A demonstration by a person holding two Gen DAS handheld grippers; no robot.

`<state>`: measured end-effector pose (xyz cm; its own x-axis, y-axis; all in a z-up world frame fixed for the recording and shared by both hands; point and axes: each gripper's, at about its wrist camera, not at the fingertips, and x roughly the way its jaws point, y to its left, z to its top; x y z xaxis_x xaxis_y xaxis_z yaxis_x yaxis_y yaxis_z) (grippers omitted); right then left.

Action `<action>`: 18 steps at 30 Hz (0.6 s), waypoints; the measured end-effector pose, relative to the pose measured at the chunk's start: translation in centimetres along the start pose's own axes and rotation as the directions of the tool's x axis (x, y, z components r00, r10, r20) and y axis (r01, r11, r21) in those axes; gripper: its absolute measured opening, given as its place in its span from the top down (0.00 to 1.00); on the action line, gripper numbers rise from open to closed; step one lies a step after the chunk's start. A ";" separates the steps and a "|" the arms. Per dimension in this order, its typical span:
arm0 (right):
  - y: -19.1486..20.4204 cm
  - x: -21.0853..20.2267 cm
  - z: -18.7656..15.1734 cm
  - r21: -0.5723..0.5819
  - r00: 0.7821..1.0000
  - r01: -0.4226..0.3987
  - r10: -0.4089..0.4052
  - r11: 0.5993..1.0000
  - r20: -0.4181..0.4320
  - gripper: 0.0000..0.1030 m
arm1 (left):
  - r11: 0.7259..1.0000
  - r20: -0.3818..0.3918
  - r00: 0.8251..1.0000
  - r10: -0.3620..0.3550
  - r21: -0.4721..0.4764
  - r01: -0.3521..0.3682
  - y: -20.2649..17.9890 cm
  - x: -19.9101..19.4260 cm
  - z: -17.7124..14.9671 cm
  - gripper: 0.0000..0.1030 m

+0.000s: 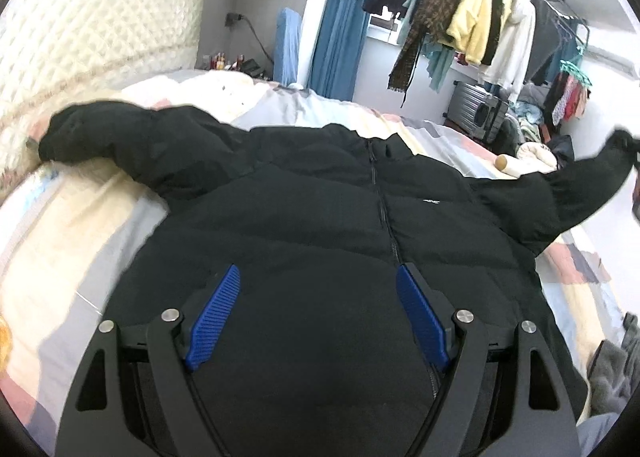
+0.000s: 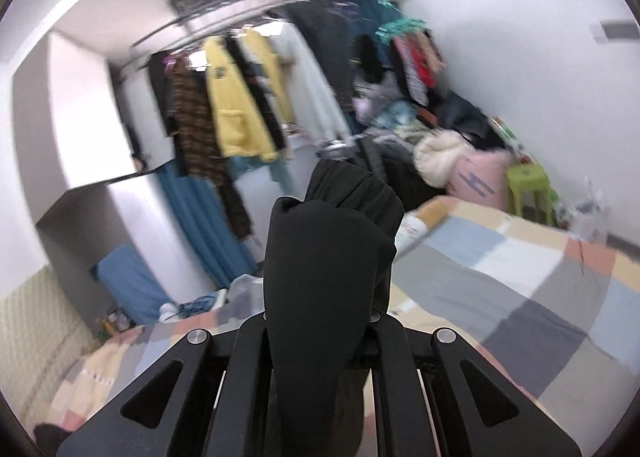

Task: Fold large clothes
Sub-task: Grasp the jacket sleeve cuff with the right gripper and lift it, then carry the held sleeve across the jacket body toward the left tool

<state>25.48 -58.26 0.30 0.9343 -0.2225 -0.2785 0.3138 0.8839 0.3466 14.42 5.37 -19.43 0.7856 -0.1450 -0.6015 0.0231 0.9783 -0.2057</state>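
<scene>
A black puffer jacket [image 1: 320, 217] lies front up and zipped on the bed. Its left sleeve [image 1: 100, 133] stretches out flat toward the headboard. The other sleeve [image 1: 592, 177] rises off the bed toward the right edge of the left wrist view. My left gripper [image 1: 320, 269] hovers over the jacket's lower body, open, with nothing between its blue pads [image 1: 216, 313]. In the right wrist view my right gripper [image 2: 328, 313] is shut on the black sleeve cuff [image 2: 332, 241] and holds it up above the bed. The fabric hides its fingertips.
A patchwork quilt [image 2: 500, 269] covers the bed, with a cream quilted headboard [image 1: 80, 37] at the left. A rail of hanging clothes [image 1: 472, 25] runs along the far wall. A grey suitcase [image 1: 476, 113], a clothes pile [image 2: 440, 153] and a green stool [image 2: 528, 185] stand beyond the bed.
</scene>
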 end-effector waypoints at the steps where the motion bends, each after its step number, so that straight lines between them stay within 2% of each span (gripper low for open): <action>1: 2.1 -0.7 0.3 -0.012 1.000 -0.024 0.024 1.000 0.005 0.94 | 1.000 0.014 1.000 -0.001 0.015 0.001 0.1 -0.5 0.1 0.22; 9: 14.0 -5.0 0.9 -0.081 0.980 -0.193 0.196 0.978 0.022 0.94 | 0.997 0.078 0.996 0.032 0.067 -0.038 2.1 -2.7 1.3 0.22; 13: 20.6 -6.6 0.3 -0.102 0.955 -0.294 0.295 0.951 0.002 0.94 | 0.998 0.091 0.996 0.021 0.057 -0.026 3.8 -3.1 1.9 0.22; 18: 28.8 -7.7 -2.8 -0.197 0.918 -0.396 0.392 0.897 -0.061 0.94 | 0.999 0.077 0.996 0.034 0.039 -0.037 5.2 -2.7 1.4 0.22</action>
<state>26.82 -29.89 9.91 0.9704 0.1673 -0.1743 -0.1218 0.9618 0.2450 13.30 11.09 -17.79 0.8312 -0.0997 -0.5469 0.0182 0.9881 -0.1526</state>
